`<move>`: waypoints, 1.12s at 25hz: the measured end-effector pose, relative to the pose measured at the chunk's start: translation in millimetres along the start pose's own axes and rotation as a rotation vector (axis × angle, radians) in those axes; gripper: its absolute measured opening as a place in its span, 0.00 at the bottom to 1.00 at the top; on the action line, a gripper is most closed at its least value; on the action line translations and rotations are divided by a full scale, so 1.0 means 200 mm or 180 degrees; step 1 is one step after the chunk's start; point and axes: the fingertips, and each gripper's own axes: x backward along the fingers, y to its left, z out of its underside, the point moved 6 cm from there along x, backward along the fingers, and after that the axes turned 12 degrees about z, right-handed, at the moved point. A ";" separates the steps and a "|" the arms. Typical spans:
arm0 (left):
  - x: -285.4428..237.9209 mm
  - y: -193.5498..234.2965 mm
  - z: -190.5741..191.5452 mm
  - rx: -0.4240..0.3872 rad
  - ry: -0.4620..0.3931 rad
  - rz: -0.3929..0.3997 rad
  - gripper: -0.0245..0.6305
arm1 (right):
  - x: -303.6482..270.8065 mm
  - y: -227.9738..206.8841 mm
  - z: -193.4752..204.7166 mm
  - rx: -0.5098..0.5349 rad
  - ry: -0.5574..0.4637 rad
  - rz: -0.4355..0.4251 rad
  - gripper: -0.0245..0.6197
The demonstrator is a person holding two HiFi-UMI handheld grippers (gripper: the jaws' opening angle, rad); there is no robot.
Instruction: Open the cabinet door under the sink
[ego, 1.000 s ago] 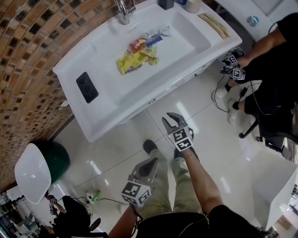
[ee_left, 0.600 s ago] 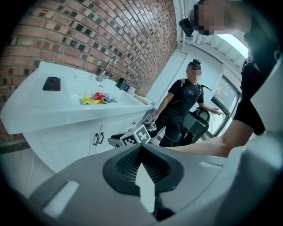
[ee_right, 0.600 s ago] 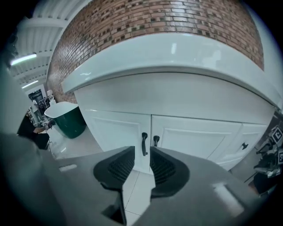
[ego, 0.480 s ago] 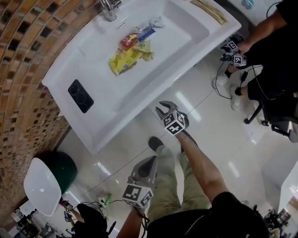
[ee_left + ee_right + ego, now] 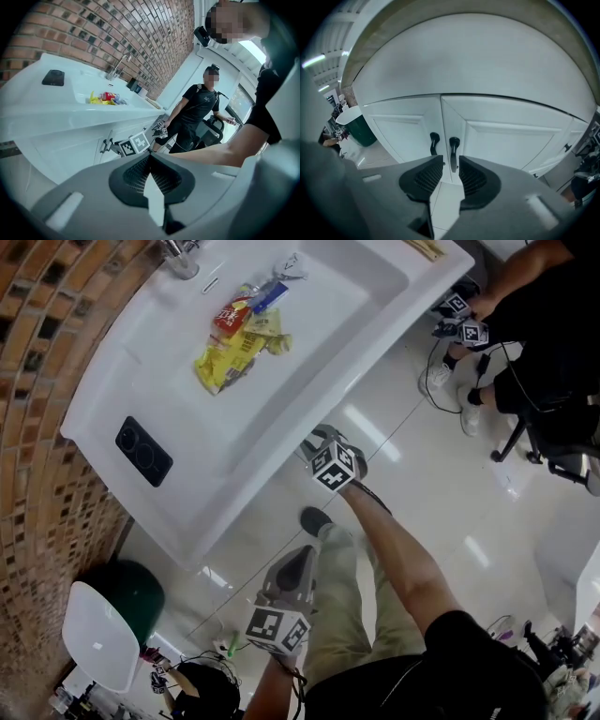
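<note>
Claw (image 5: 450, 163) (right, parted) facing door handle (image 5: 453, 143).

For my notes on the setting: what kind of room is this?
Probably a washroom mock-up in a workspace: a white sink against a mosaic-tiled wall, cabinet doors below it, yet an office chair nearby.

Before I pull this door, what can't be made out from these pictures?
Cabinet doors: hidden under the sink in the head view.
Whether the open right gripper touches the handle seen between its jaws: the right gripper view gives no depth.
Print on the wrappers: too small in the head view.
</note>
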 end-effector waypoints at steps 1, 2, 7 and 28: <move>0.01 0.02 0.00 0.0003 0.0008 -0.0008 0.06 | -0.02 0.00 0.00 0.0004 0.0007 0.0005 0.18; 0.01 0.03 -0.01 0.0006 0.0013 -0.0020 0.06 | -0.04 0.01 0.00 0.0008 0.0014 0.0008 0.18; 0.02 0.08 0.01 0.0065 0.0061 -0.0040 0.06 | -0.11 0.01 0.00 -0.0009 0.0081 0.0054 0.18; -0.05 -0.14 0.18 0.0131 0.0126 -0.0048 0.06 | 0.07 -0.04 0.23 0.0008 0.0249 0.0032 0.10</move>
